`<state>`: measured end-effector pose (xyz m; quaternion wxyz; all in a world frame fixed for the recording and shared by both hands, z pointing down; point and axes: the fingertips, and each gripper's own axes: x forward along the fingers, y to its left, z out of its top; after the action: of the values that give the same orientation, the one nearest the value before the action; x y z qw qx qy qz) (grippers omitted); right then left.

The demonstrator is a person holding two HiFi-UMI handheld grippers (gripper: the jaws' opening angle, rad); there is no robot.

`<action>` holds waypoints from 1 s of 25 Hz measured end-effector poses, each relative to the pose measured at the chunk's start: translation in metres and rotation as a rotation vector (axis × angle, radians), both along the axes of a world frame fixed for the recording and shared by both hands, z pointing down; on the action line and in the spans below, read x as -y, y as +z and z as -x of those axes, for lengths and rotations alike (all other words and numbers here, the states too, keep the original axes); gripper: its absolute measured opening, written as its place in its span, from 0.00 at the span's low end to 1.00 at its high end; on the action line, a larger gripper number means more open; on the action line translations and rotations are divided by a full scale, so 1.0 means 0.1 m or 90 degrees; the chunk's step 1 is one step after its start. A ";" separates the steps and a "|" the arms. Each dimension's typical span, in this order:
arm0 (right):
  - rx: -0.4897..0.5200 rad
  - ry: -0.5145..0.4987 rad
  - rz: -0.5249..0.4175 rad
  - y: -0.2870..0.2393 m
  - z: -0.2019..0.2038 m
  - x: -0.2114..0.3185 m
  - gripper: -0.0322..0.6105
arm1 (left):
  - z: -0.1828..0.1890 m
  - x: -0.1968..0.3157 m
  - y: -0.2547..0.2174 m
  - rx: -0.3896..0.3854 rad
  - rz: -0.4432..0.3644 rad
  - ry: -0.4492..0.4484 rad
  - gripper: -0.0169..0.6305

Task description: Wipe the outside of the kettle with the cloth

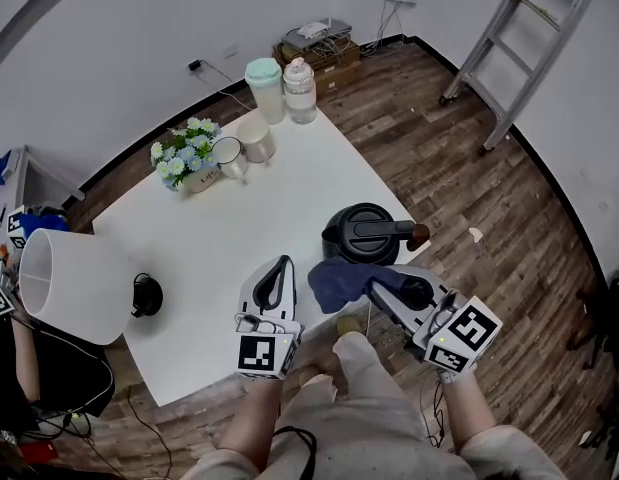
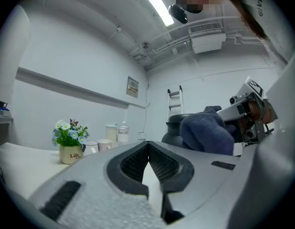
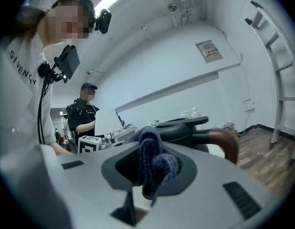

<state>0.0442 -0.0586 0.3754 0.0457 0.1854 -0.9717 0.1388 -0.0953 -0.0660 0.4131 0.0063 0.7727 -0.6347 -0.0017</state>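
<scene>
right gripper (image 1: 381,288) clamped on cloth (image 1: 334,280), bunched beside kettle (image 1: 364,233); left gripper (image 1: 281,268) jaws together, empty. risk: unbraced kettle near table (image 1: 189,258) edge could slide off under wipe pressure

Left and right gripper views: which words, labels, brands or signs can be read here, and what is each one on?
"Life": on the flower pot, left gripper view.
"GIVENC": on the person's white shirt, right gripper view; the letters after that cannot be made out.
Wall plaque: print too small to read.
Nothing else legible.
</scene>
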 end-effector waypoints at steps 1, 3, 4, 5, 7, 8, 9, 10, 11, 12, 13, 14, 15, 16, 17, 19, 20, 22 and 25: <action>0.002 0.018 -0.001 -0.01 -0.12 0.04 0.13 | -0.04 0.01 -0.02 -0.007 0.002 0.004 0.04; 0.006 0.055 -0.003 -0.04 -0.34 0.14 0.13 | -0.11 0.05 -0.03 -0.016 0.006 0.013 0.04; 0.007 0.072 -0.005 -0.05 -0.43 0.19 0.13 | -0.13 0.07 -0.03 -0.016 0.006 0.019 0.04; 0.008 0.088 -0.008 -0.06 -0.51 0.24 0.13 | -0.15 0.09 -0.01 -0.013 0.004 0.024 0.04; 0.011 0.118 -0.016 -0.10 -0.65 0.34 0.13 | -0.19 0.12 -0.01 -0.012 0.002 0.033 0.04; 0.014 0.132 -0.021 -0.12 -0.70 0.39 0.13 | -0.21 0.13 -0.02 -0.013 0.001 0.036 0.04; 0.017 0.148 -0.024 -0.14 -0.76 0.43 0.13 | -0.23 0.14 -0.01 -0.009 -0.001 0.039 0.04; 0.018 0.164 -0.028 -0.17 -0.82 0.48 0.13 | -0.23 0.15 0.00 -0.004 -0.005 0.042 0.04; 0.020 0.180 -0.034 -0.20 -0.87 0.54 0.13 | -0.24 0.16 0.00 -0.003 -0.008 0.044 0.04; 0.022 0.193 -0.042 -0.25 -0.92 0.59 0.13 | -0.25 0.17 -0.02 -0.009 -0.007 0.044 0.04; 0.027 0.203 -0.052 -0.32 -0.97 0.65 0.13 | -0.26 0.18 -0.05 -0.018 -0.004 0.042 0.04; 0.036 0.207 -0.064 -0.42 -1.02 0.70 0.13 | -0.26 0.19 -0.07 -0.024 -0.001 0.039 0.04; 0.046 0.205 -0.078 -0.54 -1.06 0.75 0.13 | -0.25 0.19 -0.08 -0.029 -0.001 0.036 0.04; 0.055 0.201 -0.096 -0.66 -1.10 0.81 0.13 | -0.23 0.19 -0.10 -0.033 -0.001 0.032 0.04; 0.055 0.197 -0.117 -0.79 -1.12 0.88 0.13 | -0.21 0.19 -0.11 -0.036 -0.002 0.027 0.04; 0.015 0.187 -0.161 -0.95 -1.15 1.08 0.13 | -0.14 0.19 -0.11 -0.042 -0.005 0.015 0.04; -0.024 0.174 -0.175 -0.96 -1.13 1.20 0.13 | -0.10 0.19 -0.11 -0.045 -0.005 0.007 0.04; -0.118 0.111 -0.176 -0.83 -1.00 1.40 0.13 | -0.02 0.19 -0.10 -0.052 -0.005 -0.011 0.04; -0.222 -0.055 -0.143 -0.52 -0.59 1.39 0.13 | 0.11 0.16 -0.05 -0.047 -0.005 -0.035 0.04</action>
<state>0.1029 -0.1981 0.3236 0.1978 0.1685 -0.9656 -0.0069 -0.1062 -0.0819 0.4081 0.0268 0.7544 -0.6551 -0.0326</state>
